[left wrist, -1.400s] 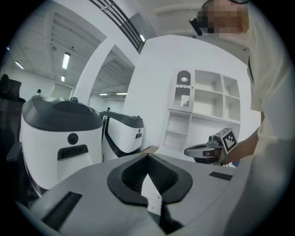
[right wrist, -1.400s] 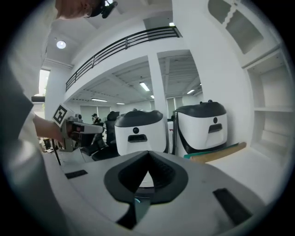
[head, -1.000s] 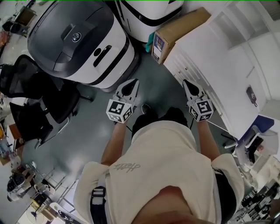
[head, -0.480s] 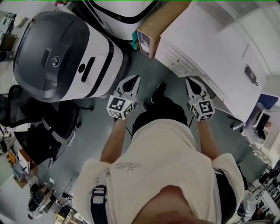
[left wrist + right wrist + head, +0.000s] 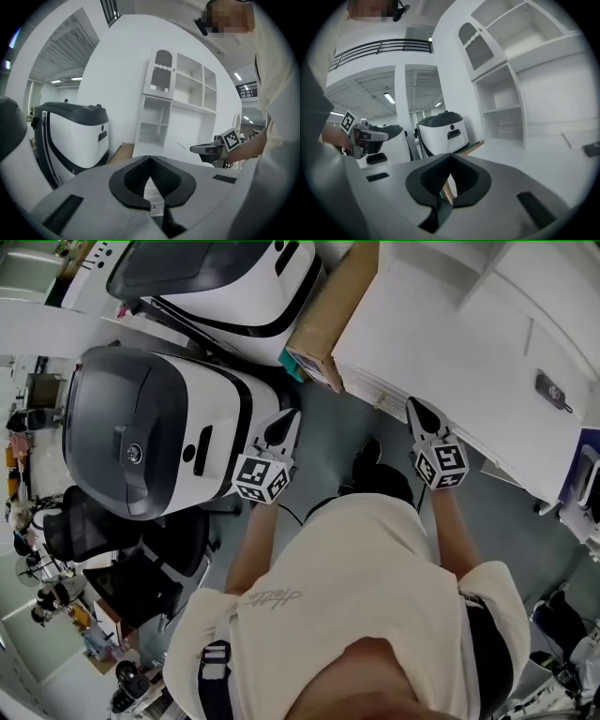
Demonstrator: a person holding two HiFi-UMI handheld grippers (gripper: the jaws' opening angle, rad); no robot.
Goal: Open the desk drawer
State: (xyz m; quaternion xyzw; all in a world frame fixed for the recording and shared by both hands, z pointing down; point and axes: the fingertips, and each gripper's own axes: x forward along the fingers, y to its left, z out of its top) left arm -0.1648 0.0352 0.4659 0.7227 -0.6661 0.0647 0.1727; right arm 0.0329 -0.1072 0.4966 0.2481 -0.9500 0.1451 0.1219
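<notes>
We're at approach: L gripper (image 5: pixel 284 425) and R gripper (image 5: pixel 417 412) both clenched, empty. Desk drawer (image 5: pixel 380 395) sits just ahead of R jaws. Next we'd open them & catch its front edge.

Cream short-sleeved shirt (image 5: pixel 352 587), script lettering; pale-grey left gripper (image 5: pixel 284 420) and right gripper (image 5: pixel 415 407), black-padded jaws, marker cubes.

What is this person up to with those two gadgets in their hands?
A person stands holding a left gripper and a right gripper, one in each hand. Both have their jaws shut on nothing and point toward the white desk ahead, and neither touches it. A cardboard box and a large white-and-grey machine stand to the left. No drawer has been grasped yet.
</notes>
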